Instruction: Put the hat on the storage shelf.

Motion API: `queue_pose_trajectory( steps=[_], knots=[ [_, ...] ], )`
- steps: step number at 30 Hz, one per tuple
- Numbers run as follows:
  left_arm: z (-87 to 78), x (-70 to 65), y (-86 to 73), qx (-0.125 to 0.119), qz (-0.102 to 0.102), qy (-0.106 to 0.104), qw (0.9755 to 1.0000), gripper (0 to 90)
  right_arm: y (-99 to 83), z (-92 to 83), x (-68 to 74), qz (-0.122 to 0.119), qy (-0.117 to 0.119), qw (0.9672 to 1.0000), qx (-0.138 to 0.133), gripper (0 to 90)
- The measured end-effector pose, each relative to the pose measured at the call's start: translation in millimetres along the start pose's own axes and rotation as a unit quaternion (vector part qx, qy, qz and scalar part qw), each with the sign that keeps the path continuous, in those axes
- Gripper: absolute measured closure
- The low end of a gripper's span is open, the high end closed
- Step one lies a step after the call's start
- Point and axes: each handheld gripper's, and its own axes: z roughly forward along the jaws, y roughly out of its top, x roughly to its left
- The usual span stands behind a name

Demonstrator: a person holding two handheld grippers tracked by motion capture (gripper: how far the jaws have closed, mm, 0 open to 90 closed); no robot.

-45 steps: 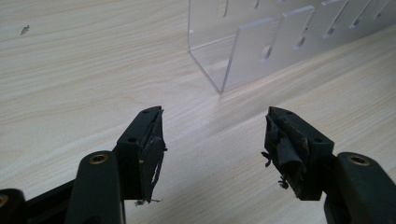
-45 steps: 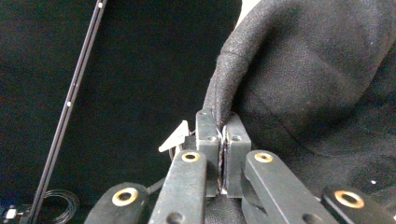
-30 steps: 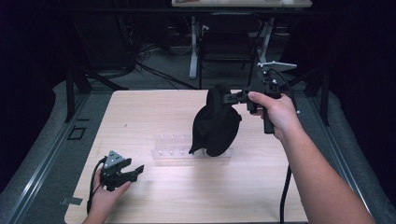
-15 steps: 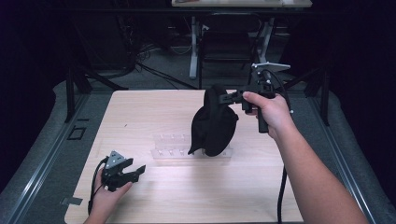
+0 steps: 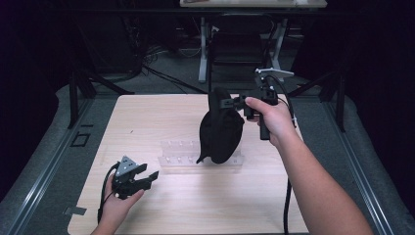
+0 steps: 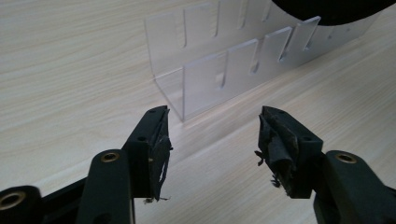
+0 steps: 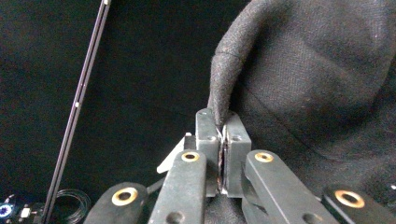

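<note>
High view shows me a pale wooden desk (image 5: 147,117) in a dark room, with a person's forearms coming in from its near edge. My right gripper (image 5: 234,103) is raised above the middle of the desk, toward the far edge, held in the person's right hand (image 5: 270,117). Its jaws are clamped on the top fold of a black cloth bag (image 5: 220,129), which hangs down from them so that its lower end reaches a clear plastic rack (image 5: 178,157) lying across the desk's centre; I cannot tell whether the bag touches the rack. Right gripper view confirms the grip: the two jaws are pressed together on a pinched edge of the dark woven fabric. My left gripper (image 5: 147,179) sits low near the near left corner of the desk, in the person's left hand (image 5: 117,203), well apart from the bag. Left gripper view shows its jaws spread wide with nothing between them, worn black padding on the fingertips (image 6: 156,140), and the rack's slotted end wall just beyond them on the wood.
</note>
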Motion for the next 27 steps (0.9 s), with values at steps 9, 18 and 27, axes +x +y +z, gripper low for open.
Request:
queue_pose_trajectory(
  steps=[9, 18, 27],
  knots=[
    [1.0, -16.7, 22.6, -0.011, 0.026, -0.02, 0.9994, 49.9, -1.0, 6.1, 2.3, 0.002, 0.003, 1.0, 0.0, 88.1],
    [8.3, -37.5, 43.2, -0.019, 0.045, -0.041, 0.998, 52.2, -1.9, 7.5, 3.6, 0.0, -0.001, 1.0, -0.002, 88.0],
    [20.1, -65.6, 64.2, -0.015, 0.072, -0.063, 0.9953, 55.1, -2.7, 10.4, 4.9, -0.004, -0.003, 1.0, -0.001, 87.9]
  ],
)
